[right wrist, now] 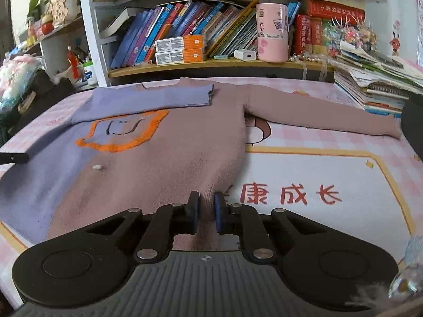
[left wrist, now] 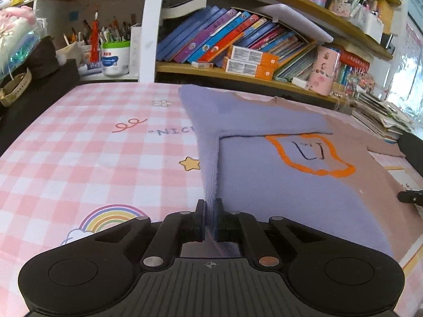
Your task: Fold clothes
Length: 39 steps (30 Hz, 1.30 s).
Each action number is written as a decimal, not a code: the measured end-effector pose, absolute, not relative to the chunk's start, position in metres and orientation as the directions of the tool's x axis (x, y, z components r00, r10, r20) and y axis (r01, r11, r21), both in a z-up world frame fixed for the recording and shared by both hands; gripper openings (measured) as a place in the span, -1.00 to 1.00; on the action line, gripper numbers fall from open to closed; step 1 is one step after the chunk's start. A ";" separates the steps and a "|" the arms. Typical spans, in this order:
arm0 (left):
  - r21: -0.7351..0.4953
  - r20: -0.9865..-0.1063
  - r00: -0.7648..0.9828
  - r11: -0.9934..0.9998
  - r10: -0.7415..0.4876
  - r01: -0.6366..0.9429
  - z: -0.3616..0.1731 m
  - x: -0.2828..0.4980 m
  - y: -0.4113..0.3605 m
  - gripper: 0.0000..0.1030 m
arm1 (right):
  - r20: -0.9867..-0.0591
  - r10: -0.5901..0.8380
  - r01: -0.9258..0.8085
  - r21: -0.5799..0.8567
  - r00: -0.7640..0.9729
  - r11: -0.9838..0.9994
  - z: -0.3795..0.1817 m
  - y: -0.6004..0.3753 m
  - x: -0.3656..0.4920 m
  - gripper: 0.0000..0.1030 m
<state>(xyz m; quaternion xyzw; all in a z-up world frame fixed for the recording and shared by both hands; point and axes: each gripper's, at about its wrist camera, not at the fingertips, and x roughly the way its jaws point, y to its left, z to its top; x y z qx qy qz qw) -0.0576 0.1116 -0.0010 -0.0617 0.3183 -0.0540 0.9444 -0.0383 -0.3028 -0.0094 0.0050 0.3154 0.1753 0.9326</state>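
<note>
two black two-finger grippers work over one fuzzy knit sweater, half lilac and half dusty pink (right wrist: 164, 148), spread on a pink-and-white checked cloth (left wrist: 87, 158) that covers the table. farthest left on that cloth, in the left wrist view, sit a printed rainbow (left wrist: 111, 218) and a small yellow star (left wrist: 189, 164). next comes the left gripper (left wrist: 210, 218): its fingers are pressed together on the lilac folded edge of the sweater (left wrist: 210, 174), which rises from the jaws as a narrow raised ridge. just right of that ridge lies the orange-outlined patch with dark stitching (left wrist: 310, 154) on the sweater's chest, and the lilac sleeve (right wrist: 169, 95) is laid across the chest below the collar (seen best from the right wrist). a small white fleck (right wrist: 97, 167) rests on the pink half beneath the patch. further right, the right gripper (right wrist: 206, 211) has its fingers pinched on the pink hem, a bunched fold of fabric sitting between the pads. the pink sleeve (right wrist: 325, 119) stretches out flat toward the right, its cuff near a stack of papers and notebooks (right wrist: 375, 87). behind everything runs a wooden shelf of leaning books (right wrist: 185, 31) with a pink cylindrical cup (right wrist: 272, 33) standing on it.
</note>
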 end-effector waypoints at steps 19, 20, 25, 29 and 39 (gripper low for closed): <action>0.014 -0.505 0.859 0.994 -0.090 0.113 0.037 -0.056 0.088 -0.75 | -0.512 0.327 -0.312 0.118 0.794 0.943 0.020 -0.326 -0.038 -0.45; 0.017 -0.484 0.868 0.991 -0.110 0.135 0.045 -0.052 0.081 -0.74 | -0.497 0.328 -0.315 0.112 0.804 0.942 0.026 -0.325 -0.034 -0.44; 0.084 -0.459 0.857 0.948 -0.236 0.306 0.058 -0.023 0.014 -0.62 | -0.482 0.343 -0.347 0.085 0.806 0.934 0.024 -0.305 -0.011 -0.42; 0.185 -0.490 0.813 0.874 -0.314 0.449 0.047 0.003 -0.055 -0.61 | -0.524 0.402 -0.421 0.090 0.751 0.903 0.005 -0.292 -0.010 -0.45; 0.416 -0.550 0.794 0.740 -0.257 0.528 -0.005 0.093 -0.177 -0.58 | -0.564 0.406 -0.453 0.061 0.720 0.889 -0.010 -0.287 -0.017 -0.39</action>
